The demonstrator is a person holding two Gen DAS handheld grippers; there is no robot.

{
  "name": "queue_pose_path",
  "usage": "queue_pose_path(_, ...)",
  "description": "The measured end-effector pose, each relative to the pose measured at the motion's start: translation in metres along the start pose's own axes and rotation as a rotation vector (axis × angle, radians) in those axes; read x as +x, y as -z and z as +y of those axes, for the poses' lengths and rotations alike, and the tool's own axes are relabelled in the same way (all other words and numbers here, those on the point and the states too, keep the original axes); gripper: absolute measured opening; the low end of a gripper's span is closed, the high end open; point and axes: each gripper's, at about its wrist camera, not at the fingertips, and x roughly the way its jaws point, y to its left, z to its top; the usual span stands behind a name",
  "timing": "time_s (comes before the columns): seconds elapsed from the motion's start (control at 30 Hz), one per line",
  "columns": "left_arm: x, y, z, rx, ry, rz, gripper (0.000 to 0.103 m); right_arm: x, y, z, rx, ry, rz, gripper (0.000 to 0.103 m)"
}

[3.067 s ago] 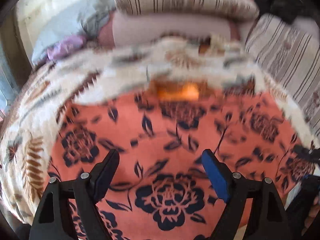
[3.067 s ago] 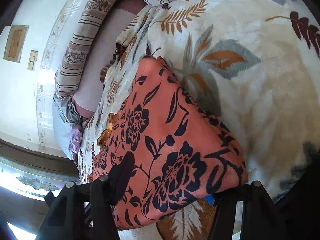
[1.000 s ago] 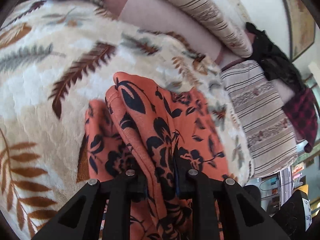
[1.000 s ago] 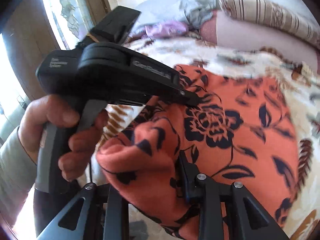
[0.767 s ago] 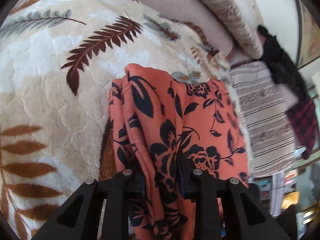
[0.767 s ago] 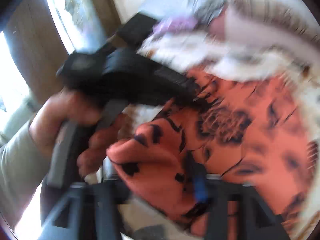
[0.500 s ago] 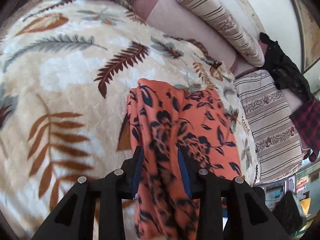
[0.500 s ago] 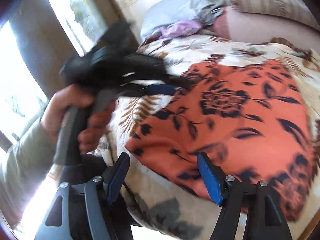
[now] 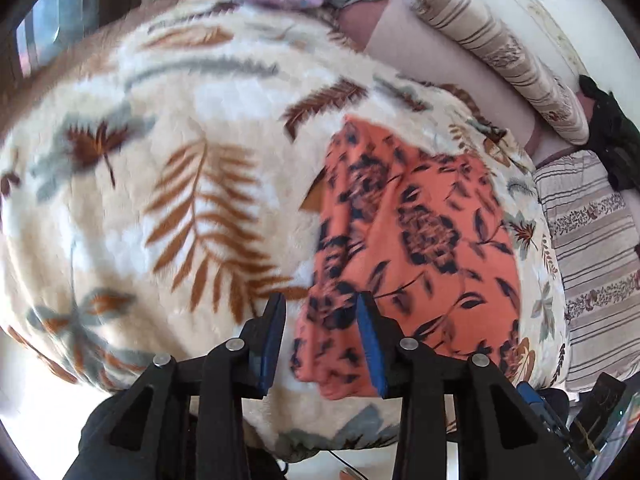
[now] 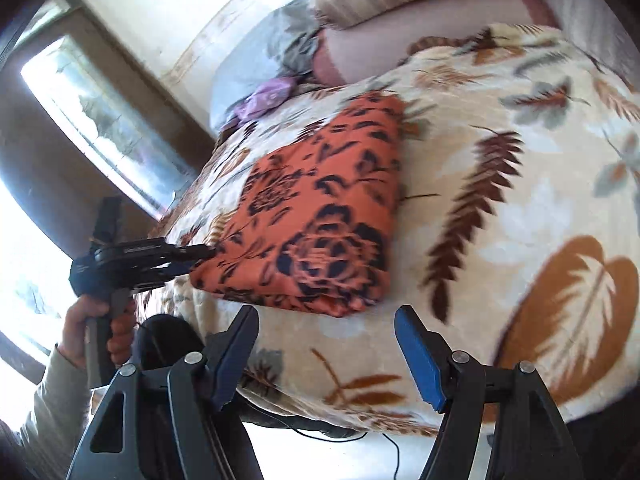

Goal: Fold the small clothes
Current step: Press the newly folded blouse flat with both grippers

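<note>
Your orange cloth with dark blue flowers lies folded on the blanket. In the left wrist view it sits in the middle right of the frame, a long shape with a thick folded ridge down its left side. In the right wrist view the same orange cloth is in the middle, flat and neat, with a fat rounded fold along its near edge.

Your left gripper is at the bottom middle of its frame. Its jaws are opening, and the near corner of the cloth lies between them — the blue pads do not press on it. In the right wrist view you can see your left gripper at the middle left, touching the cloth's left corner, with your hand on its handle and a pale sleeve below.

Your right gripper is at the bottom of its frame. Its jaws stand wide apart with nothing between them, just in front of the cloth's near edge.

There is lots of open blanket — left of the cloth in the left wrist view, right of it in the other. The cloth's near edge is close to the blanket's edge.

The blanket is fluffy and cream, with brown and grey leaves. Striped cushions sit at the upper right, and a bright window is at the upper left of the right wrist view.
</note>
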Motion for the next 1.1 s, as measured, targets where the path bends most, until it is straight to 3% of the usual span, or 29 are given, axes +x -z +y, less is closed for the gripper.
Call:
queue_pose_path(0.07, -0.012, -0.005, -0.022, 0.043, 0.013, -0.059, 0.066, -0.005, -0.004, -0.014, 0.061, -0.027, -0.009, 0.075)
queue_pose_path(0.13, -0.019, -0.009, -0.045, 0.106, 0.034, -0.139, 0.074, -0.008, -0.009, -0.025, 0.121, -0.072, -0.013, 0.075)
queue_pose_path(0.27, -0.002, -0.013, -0.083, 0.223, 0.028, -0.212, 0.074, -0.003, -0.031, -0.046, 0.246, -0.171, 0.018, 0.075)
queue_pose_path(0.33, 0.023, -0.011, -0.088, 0.279, -0.083, -0.206, 0.074, 0.008, -0.047, -0.056, 0.308, -0.217, 0.040, 0.075)
queue_pose_path(0.4, 0.055, -0.003, -0.081, 0.303, -0.201, -0.125, 0.074, 0.017, -0.060, -0.061, 0.346, -0.242, 0.059, 0.076)
queue_pose_path(0.43, 0.073, 0.002, -0.070, 0.292, -0.217, -0.068, 0.074, 0.027, -0.067, -0.064, 0.364, -0.269, 0.085, 0.077)
queue_pose_path(0.5, 0.073, 0.012, -0.053, 0.244, -0.140, -0.143, 0.076, 0.049, -0.074, -0.068, 0.401, -0.271, 0.135, 0.077)
queue_pose_path(0.6, 0.073, 0.017, -0.050, 0.263, -0.132, -0.173, 0.076, 0.090, -0.072, -0.067, 0.422, -0.290, 0.234, 0.075)
queue_pose_path(0.67, 0.076, 0.016, -0.047, 0.267, -0.120, -0.181, 0.077, 0.110, -0.066, -0.054, 0.362, -0.231, 0.293, 0.041)
queue_pose_path(0.77, 0.075, 0.014, -0.038, 0.242, -0.077, -0.185, 0.077, 0.085, -0.075, -0.003, 0.091, 0.010, 0.209, 0.032)
queue_pose_path(0.83, 0.077, 0.013, -0.037, 0.246, -0.074, -0.188, 0.078, 0.081, -0.069, 0.025, -0.101, 0.161, 0.183, 0.032)
queue_pose_path(0.87, 0.076, 0.015, -0.042, 0.253, -0.077, -0.189, 0.079, 0.093, -0.063, 0.019, -0.095, 0.180, 0.236, 0.033)
queue_pose_path(0.9, 0.075, 0.017, -0.043, 0.261, -0.083, -0.191, 0.079, 0.102, -0.061, 0.006, -0.037, 0.155, 0.280, 0.037)
queue_pose_path(0.97, 0.075, 0.016, -0.041, 0.253, -0.073, -0.193, 0.079, 0.095, -0.066, -0.019, 0.149, 0.025, 0.262, 0.053)
queue_pose_path(1.1, 0.074, 0.014, -0.038, 0.237, -0.053, -0.185, 0.079, 0.075, -0.090, -0.028, 0.227, -0.113, 0.195, 0.064)
